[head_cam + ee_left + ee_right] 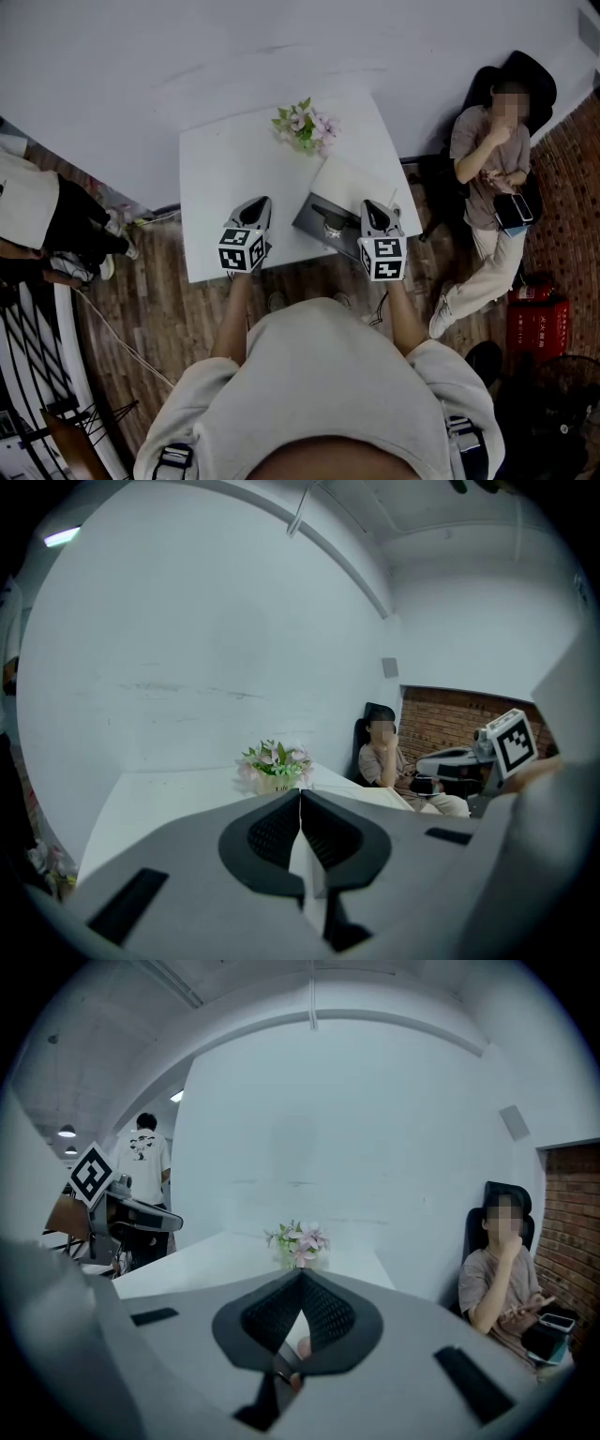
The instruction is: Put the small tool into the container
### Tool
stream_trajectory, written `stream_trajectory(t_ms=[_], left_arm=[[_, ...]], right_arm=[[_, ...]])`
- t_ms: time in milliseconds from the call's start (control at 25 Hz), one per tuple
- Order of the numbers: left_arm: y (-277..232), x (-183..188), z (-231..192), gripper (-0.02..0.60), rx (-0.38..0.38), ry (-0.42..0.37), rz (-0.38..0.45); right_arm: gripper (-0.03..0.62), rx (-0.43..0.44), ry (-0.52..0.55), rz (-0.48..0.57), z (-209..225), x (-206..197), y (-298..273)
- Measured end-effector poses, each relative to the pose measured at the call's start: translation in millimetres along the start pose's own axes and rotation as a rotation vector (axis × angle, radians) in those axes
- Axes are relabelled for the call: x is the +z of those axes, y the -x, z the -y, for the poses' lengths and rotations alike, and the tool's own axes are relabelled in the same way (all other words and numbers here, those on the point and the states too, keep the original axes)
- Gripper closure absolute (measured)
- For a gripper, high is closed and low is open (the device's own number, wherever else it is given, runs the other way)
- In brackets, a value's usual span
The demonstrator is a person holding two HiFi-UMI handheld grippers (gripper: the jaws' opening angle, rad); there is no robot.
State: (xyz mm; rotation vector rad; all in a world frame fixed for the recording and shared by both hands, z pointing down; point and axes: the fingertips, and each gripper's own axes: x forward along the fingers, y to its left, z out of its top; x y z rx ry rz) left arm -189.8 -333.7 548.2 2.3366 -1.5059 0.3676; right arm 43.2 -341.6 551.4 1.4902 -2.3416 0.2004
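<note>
Container (307, 220) (head view only), flowers (298, 1239) in all.

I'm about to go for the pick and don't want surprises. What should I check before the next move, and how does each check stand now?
1. Left gripper empty: ok, jaws together with nothing between them.
2. Right gripper ready to grasp: not ok, jaws are shut and must open first.
3. Container within reach: ok, it sits at the near edge of the table, just left of the right gripper.
4. Small tool located: cannot tell, no view shows it clearly.
5. Flowers out of the way: ok, at the far edge, apart from both grippers.
6. Seated person clear: ok, off to the right of the table.
</note>
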Motion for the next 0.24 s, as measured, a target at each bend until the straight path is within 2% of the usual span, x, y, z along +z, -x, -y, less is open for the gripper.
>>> stream_trajectory(t_ms=[240], left_arm=[[-6.7, 0.6, 4.2, 0.572, -0.013, 0.003, 0.000]], right_arm=[[0.595, 0.004, 0.004, -0.001, -1.5, -2.3, -3.3]])
